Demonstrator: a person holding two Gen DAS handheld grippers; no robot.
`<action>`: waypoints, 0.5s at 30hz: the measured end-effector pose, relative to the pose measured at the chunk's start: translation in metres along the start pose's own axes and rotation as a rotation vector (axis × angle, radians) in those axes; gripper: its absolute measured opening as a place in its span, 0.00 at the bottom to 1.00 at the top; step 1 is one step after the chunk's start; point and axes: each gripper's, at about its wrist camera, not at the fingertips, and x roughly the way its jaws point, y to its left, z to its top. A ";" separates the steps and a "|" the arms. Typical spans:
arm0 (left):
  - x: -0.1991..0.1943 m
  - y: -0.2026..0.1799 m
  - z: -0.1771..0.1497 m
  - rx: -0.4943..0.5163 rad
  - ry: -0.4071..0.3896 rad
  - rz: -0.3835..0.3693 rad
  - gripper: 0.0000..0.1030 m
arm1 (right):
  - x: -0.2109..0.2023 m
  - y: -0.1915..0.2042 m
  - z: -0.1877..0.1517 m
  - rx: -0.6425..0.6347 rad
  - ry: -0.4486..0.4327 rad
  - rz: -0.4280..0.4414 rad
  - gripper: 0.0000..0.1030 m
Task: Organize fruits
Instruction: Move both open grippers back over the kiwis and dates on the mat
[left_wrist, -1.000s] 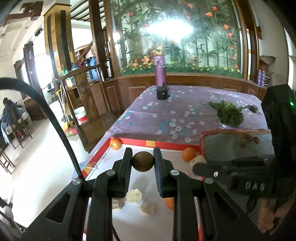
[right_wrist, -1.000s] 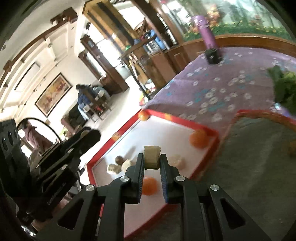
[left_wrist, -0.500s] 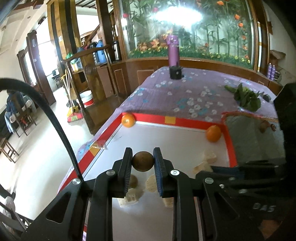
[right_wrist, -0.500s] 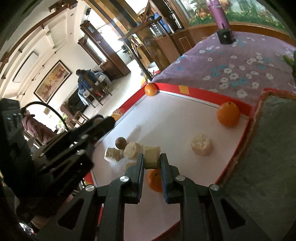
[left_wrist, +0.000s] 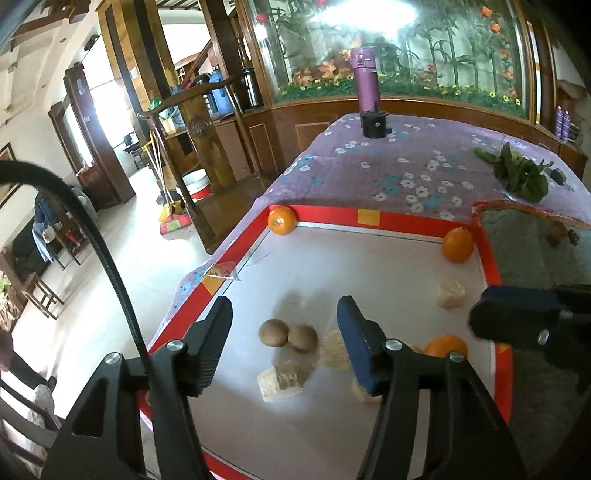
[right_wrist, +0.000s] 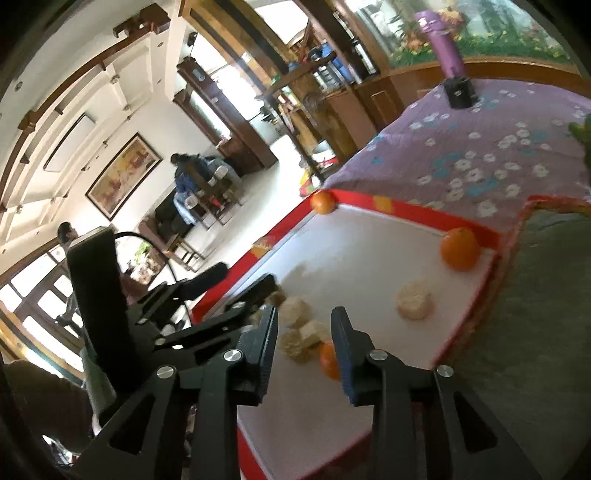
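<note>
Black left gripper (left_wrist: 284, 332) opening, nothing pinched, above 2 brown fruits (left_wrist: 287, 334) resting side by side on white surface (left_wrist: 369, 266); right gripper (right_wrist: 303, 334) opening, empty, over pale chunks (right_wrist: 301, 334); farther off, 2 oranges (left_wrist: 458, 244) by red border (left_wrist: 402, 221)

The tray (left_wrist: 388, 221) has a smooth matt white floor and a glossy red rim. Oranges (left_wrist: 458, 244) look dimpled and shiny; the brown fruits (left_wrist: 273, 332) matt. Pale chunks (left_wrist: 280, 380) look rough and crumbly. The tablecloth (left_wrist: 388, 166) is printed fabric. Upper left, the cabinets (left_wrist: 122, 122) are polished wood
</note>
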 end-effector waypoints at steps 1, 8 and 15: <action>-0.002 -0.002 0.001 0.001 -0.001 -0.001 0.60 | -0.005 -0.004 -0.001 0.007 -0.007 -0.005 0.31; -0.029 -0.046 0.014 0.067 -0.051 -0.110 0.74 | -0.057 -0.063 -0.017 0.098 -0.044 -0.104 0.32; -0.041 -0.128 0.037 0.228 -0.055 -0.282 0.74 | -0.158 -0.152 -0.047 0.238 -0.133 -0.290 0.34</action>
